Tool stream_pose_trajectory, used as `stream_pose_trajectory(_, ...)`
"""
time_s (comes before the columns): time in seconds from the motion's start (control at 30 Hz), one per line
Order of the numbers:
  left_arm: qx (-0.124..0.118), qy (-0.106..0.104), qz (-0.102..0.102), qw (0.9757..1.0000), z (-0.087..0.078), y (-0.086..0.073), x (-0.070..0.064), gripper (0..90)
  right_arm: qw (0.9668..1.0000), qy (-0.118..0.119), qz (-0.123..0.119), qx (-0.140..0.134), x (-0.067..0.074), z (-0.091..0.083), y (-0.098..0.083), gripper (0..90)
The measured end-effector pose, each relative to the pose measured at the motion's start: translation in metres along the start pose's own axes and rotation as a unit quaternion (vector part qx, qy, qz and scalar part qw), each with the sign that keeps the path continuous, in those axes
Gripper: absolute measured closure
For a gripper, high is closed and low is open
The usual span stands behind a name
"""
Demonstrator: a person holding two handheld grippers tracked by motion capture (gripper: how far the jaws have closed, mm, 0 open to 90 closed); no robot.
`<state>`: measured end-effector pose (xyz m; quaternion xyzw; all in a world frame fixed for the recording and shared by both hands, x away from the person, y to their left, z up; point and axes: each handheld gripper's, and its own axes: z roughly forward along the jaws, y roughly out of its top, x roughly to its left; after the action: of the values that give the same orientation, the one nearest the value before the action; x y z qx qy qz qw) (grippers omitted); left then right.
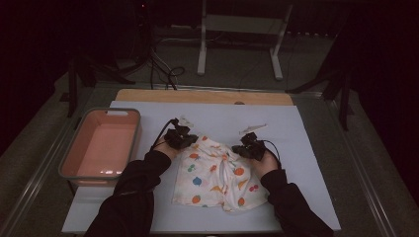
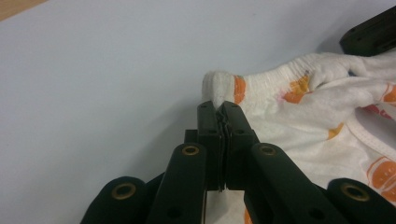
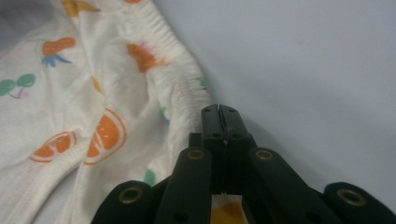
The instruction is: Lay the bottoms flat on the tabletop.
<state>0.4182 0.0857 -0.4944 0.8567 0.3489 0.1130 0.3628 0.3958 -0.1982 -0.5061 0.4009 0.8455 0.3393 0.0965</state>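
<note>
A white garment [image 1: 217,177] printed with orange fruit lies crumpled on the pale blue mat, its elastic waistband toward the far side. My left gripper [image 1: 190,141] is at the garment's far left corner; in the left gripper view its jaws [image 2: 218,106] are shut on a pinch of the waistband [image 2: 280,77]. My right gripper [image 1: 243,148] sits at the far right corner. In the right gripper view its jaws [image 3: 219,109] are shut where the gathered waistband [image 3: 182,88] ends, with cloth showing beneath them. The right gripper's black body [image 2: 371,32] shows at the top right of the left gripper view.
A pink tub with a grey rim [image 1: 62,160] stands at the mat's left edge. The pale blue mat [image 1: 306,133] runs back to a wooden strip [image 1: 202,96]. A white metal stand [image 1: 202,44] and cables lie on the floor behind the table.
</note>
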Motion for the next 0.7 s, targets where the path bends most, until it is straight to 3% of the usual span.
stream_pose_trajectory(0.03, -0.001, -0.002, -0.002, 1.0000, 0.000, 0.000, 0.001, 88.8, 0.9999, -0.014, -0.004, -0.001, 0.000, -0.002, 0.000, 90.0)
stream_pose_trajectory(0.23, 0.001, -0.001, -0.004, 1.0000, 0.000, -0.002, 0.001, 88.8, 0.9999, -0.002, 0.009, -0.014, -0.001, -0.004, -0.002, 90.0)
stream_pose_trajectory(0.3, 0.000, 0.000, -0.004, 1.0000, 0.000, -0.002, 0.001, 88.8, 0.9995, 0.024, 0.019, -0.007, 0.000, 0.000, -0.003, 76.4)
stream_pose_trajectory(0.4, 0.001, -0.002, -0.002, 1.0000, 0.000, -0.001, 0.001, 88.8, 0.9999, 0.014, -0.002, 0.004, 0.006, 0.003, -0.004, 72.8)
stream_pose_trajectory(0.57, 0.000, -0.003, 0.000, 1.0000, -0.001, -0.001, 0.001, 88.8, 0.9999, 0.009, -0.007, 0.005, 0.013, 0.005, -0.005, 76.1)
stream_pose_trajectory(0.7, -0.001, -0.005, -0.005, 1.0000, -0.001, -0.001, 0.002, 88.8, 0.9993, 0.030, -0.018, 0.011, 0.018, 0.005, -0.006, 77.0)
